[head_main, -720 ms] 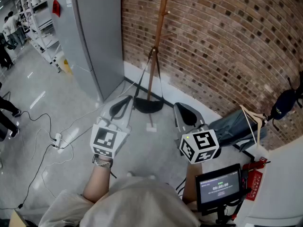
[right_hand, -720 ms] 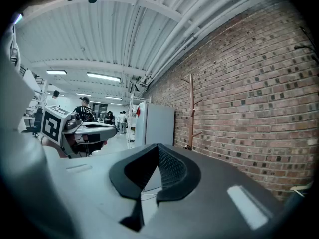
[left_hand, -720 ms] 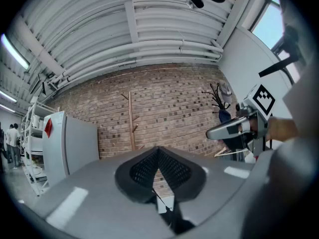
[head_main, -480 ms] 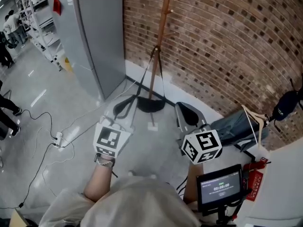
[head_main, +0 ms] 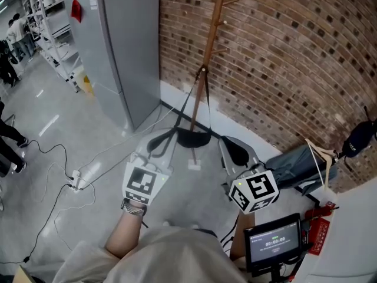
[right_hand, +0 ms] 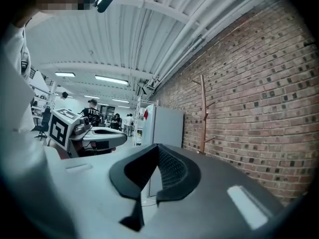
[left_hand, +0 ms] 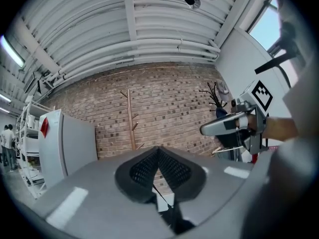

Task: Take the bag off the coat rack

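Observation:
A small black bag (head_main: 193,137) hangs low by its long straps from a peg (head_main: 203,70) of the wooden coat rack (head_main: 207,58), which stands against the brick wall. My left gripper (head_main: 160,141) is just left of the bag, apart from it, jaws shut and empty. The right gripper (head_main: 235,150) is to the bag's right, also shut with nothing in it. In the left gripper view the shut jaws (left_hand: 159,156) point at the coat rack (left_hand: 130,121). The right gripper view has the rack (right_hand: 203,114) off to the right of its shut jaws (right_hand: 158,171).
A tall grey fridge (head_main: 121,46) stands left of the rack. Cables (head_main: 65,181) trail over the floor at left. Jeans on a hanger (head_main: 297,161) and a dark bag (head_main: 359,137) are at right. A small screen (head_main: 274,240) sits by my right arm. People stand far left (head_main: 12,34).
The view has tilted up, so more of the rack's top shows. Both grippers keep their places beside the bag and stay shut.

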Demonstrator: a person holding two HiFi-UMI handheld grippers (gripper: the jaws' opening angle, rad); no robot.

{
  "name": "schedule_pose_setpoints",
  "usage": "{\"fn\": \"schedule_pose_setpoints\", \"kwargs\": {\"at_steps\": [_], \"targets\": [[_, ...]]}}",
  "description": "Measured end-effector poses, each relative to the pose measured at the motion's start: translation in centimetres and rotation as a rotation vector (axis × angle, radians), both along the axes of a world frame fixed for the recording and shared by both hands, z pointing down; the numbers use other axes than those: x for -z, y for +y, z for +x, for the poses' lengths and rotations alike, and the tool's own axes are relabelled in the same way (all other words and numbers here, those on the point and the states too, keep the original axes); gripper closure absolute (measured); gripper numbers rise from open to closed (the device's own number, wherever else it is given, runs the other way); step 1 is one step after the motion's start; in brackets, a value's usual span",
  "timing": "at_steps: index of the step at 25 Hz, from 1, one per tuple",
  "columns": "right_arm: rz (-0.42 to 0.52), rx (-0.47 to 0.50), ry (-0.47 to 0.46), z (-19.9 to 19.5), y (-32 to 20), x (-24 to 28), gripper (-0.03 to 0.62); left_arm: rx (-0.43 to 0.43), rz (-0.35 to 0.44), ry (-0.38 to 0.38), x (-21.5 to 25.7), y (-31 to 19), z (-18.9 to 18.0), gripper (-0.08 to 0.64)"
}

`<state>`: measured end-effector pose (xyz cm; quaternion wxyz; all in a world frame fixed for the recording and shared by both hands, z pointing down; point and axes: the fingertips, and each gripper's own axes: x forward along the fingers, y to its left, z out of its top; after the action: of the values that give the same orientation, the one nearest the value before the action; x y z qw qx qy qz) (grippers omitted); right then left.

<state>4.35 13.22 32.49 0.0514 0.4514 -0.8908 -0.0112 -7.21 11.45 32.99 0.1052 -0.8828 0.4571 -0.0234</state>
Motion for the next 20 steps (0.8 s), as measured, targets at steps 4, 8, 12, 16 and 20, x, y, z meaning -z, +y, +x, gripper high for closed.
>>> {"fn": "schedule_pose_setpoints", "kwargs": {"at_steps": [4, 8, 12, 16, 20], "targets": [[-0.019, -0.031, -0.045, -0.5, -0.2, -0.3, 0.591, -0.012, -0.010, 0.003, -0.5, -0.1, -1.2, 0.560], [-0.033, -0.072, -0.083, -0.7, -0.5, -0.5, 0.590, -0.017, -0.016, 0.006, -0.8, -0.6, -2.2, 0.560], [-0.041, -0.107, -0.120, 0.1, -1.5, -0.5, 0.589, -0.034, -0.017, 0.002, -1.0, -1.6, -2.0, 0.560], [-0.045, -0.106, -0.130, 0.7, -3.0, -0.8, 0.589, -0.034, -0.019, 0.003, -1.4, -3.2, -1.6, 0.560], [-0.022, -0.127, -0.102, 1.9, -5.5, -0.9, 0.591, -0.030, -0.023, 0.015, -1.7, -5.7, -0.7, 0.560]]}}
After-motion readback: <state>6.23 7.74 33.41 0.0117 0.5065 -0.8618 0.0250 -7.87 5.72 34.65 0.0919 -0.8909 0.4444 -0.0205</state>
